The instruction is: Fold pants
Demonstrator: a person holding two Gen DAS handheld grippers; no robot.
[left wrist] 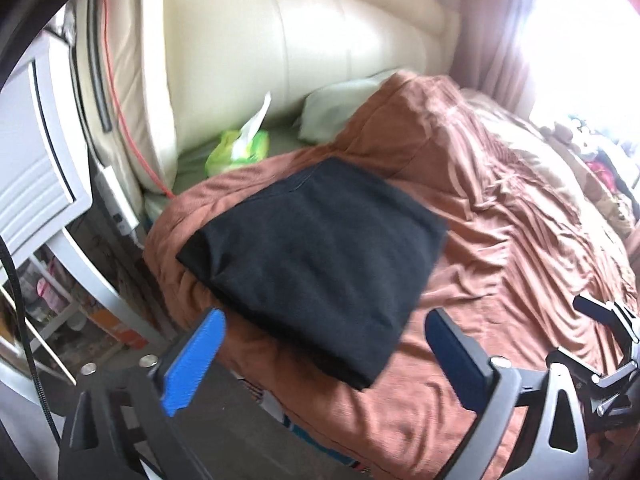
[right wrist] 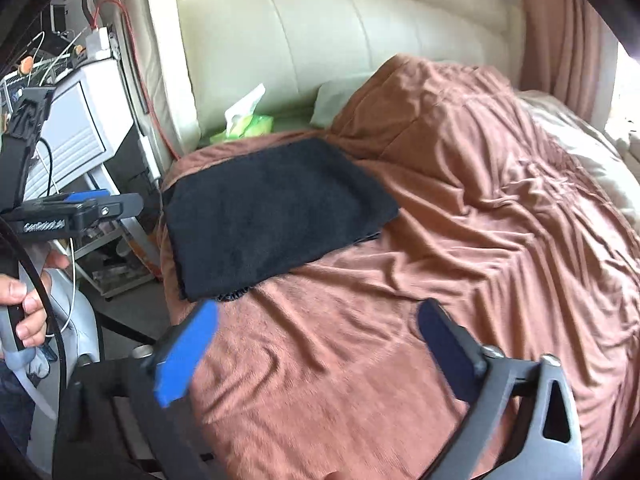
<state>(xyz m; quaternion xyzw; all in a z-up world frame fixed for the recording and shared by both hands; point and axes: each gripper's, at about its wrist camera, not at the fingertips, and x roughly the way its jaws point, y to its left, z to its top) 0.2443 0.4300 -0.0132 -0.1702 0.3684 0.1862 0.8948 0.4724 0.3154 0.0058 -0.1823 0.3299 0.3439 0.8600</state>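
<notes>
Pants lie folded into a compact black rectangle on the brown blanket that covers the bed, near the bed's left edge and toward its head end. The bundle rests flat, several layers thick; in the right wrist view the layered edges show at its near corner. One corner of the bundle reaches almost to the blanket's left edge, where the blanket drops off the side of the bed. My left gripper is spread wide, blue pads apart, holding nothing; it hovers just short of the near edge of the pants, not touching them as far as I can tell. My right gripper is likewise spread, empty, over bare blanket near the foot-side of the bundle, a little apart from it. In the right wrist view I see my left hand wrapped on the left tool's handle at the frame's left edge, beyond the bed's side. Behind the pants, at the head of the bed: a cream padded headboard, a pale pillow partly under the blanket, and a green wipes pack between the pillow and the bed's left corner. A white cabinet stands beside the bed's left edge. Both views are somewhat motion-blurred.
</notes>
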